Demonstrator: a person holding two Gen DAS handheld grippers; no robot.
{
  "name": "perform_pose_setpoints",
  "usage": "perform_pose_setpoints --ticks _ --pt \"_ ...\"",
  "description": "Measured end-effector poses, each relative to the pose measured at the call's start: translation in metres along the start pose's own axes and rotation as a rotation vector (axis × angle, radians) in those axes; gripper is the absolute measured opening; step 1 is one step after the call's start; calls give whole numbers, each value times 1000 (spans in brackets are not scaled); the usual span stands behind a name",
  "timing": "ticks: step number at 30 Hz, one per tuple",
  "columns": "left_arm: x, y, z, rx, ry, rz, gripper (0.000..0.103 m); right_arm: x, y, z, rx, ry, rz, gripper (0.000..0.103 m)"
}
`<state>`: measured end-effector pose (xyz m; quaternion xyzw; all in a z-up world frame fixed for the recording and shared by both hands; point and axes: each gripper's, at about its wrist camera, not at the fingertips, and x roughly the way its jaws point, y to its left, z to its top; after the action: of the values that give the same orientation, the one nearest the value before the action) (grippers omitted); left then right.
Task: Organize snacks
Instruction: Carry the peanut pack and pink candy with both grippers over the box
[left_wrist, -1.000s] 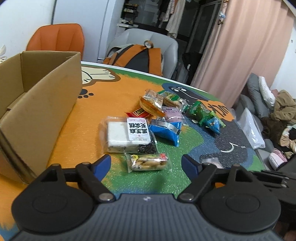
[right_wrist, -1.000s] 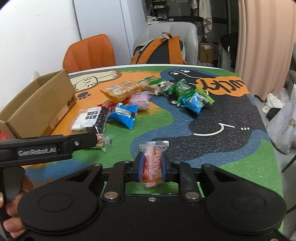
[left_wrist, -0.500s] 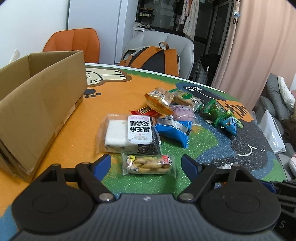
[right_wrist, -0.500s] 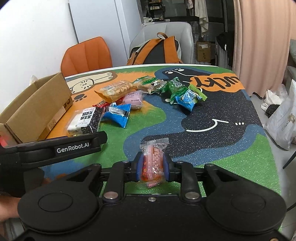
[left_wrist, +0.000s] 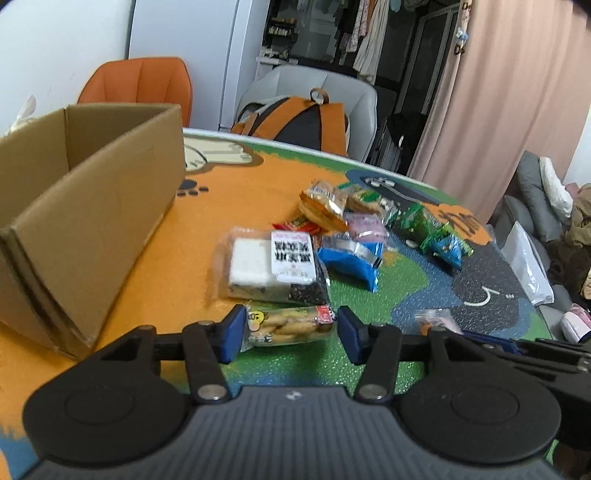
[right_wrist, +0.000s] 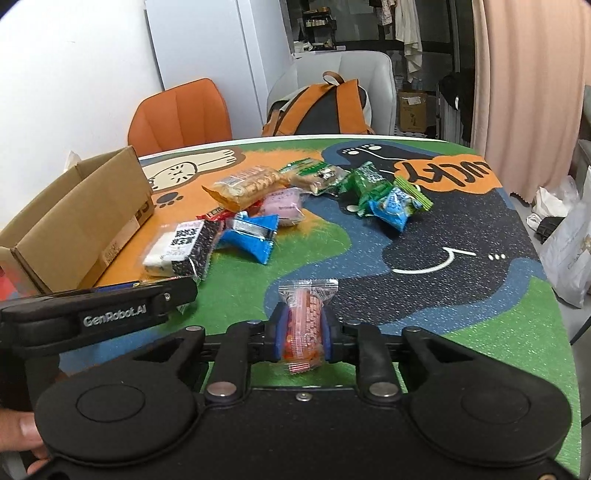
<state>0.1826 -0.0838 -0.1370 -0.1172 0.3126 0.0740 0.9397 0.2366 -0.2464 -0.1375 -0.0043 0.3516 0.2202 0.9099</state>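
My left gripper is open, its blue pads on either side of a clear biscuit packet lying on the table mat; whether the pads touch it I cannot tell. Just beyond lies a white-and-black rice cake pack. My right gripper is shut on a clear packet of pink-orange wafers, held just above the mat. The left gripper body shows at the left of the right wrist view. An open cardboard box stands at the left; it also shows in the right wrist view.
Several loose snacks lie mid-table: a blue pack, an orange cracker pack, a pink pack, green packs. Two chairs and an orange backpack stand behind the table. The table edge runs at the right.
My left gripper has moved forward and narrowed its jaws around the biscuit packet. My right gripper keeps hold of the wafer packet and has shifted slightly.
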Motion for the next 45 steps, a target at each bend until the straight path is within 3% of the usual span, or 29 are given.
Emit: perform_pose_setpoints --ticks 17,45 --pt "-51 26 31 -4 -110 -33 52 -7 41 26 -49 -59 54 19" --pt "-90 114 80 -112 -214 47 53 -7 125 81 -122 -155 190 19"
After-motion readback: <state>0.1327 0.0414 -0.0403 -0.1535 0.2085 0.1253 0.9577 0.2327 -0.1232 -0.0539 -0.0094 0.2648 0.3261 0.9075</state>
